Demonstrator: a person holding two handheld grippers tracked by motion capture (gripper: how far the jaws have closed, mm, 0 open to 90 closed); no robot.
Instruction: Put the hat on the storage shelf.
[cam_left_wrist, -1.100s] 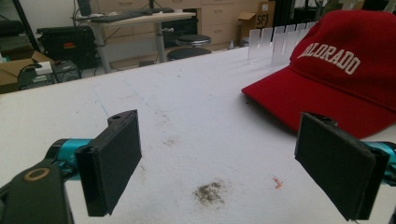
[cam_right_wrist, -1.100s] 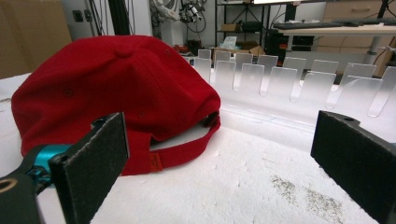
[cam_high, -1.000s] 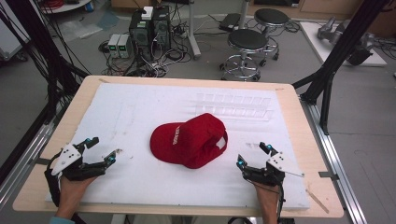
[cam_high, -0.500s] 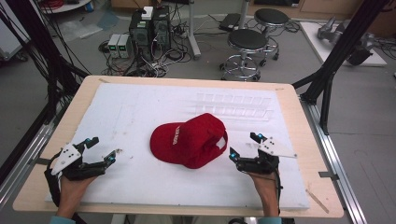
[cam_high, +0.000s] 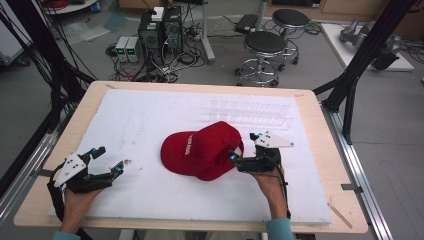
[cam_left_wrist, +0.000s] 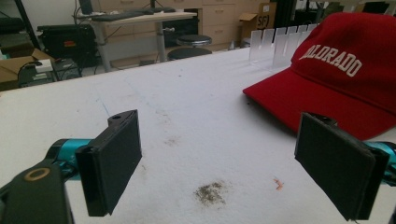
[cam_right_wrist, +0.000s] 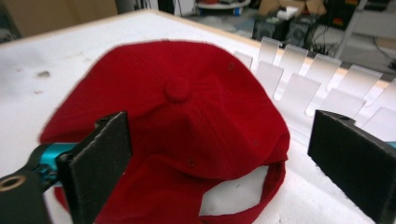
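The red cap (cam_high: 202, 150) lay near the middle of the counter (cam_high: 150, 115), crown up. We had our right tongs (cam_high: 242, 150) spread wide just behind its back strap, not touching. Our left tongs (cam_high: 107, 160) stood spread, well apart from it.

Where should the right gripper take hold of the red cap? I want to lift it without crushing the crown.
Probably the back band of the red cap, over the strap opening. It faces the right gripper, whose jaws stand open just behind it. The band is thin, with a gap beneath, so one jaw could slip under, coming from the person's right.
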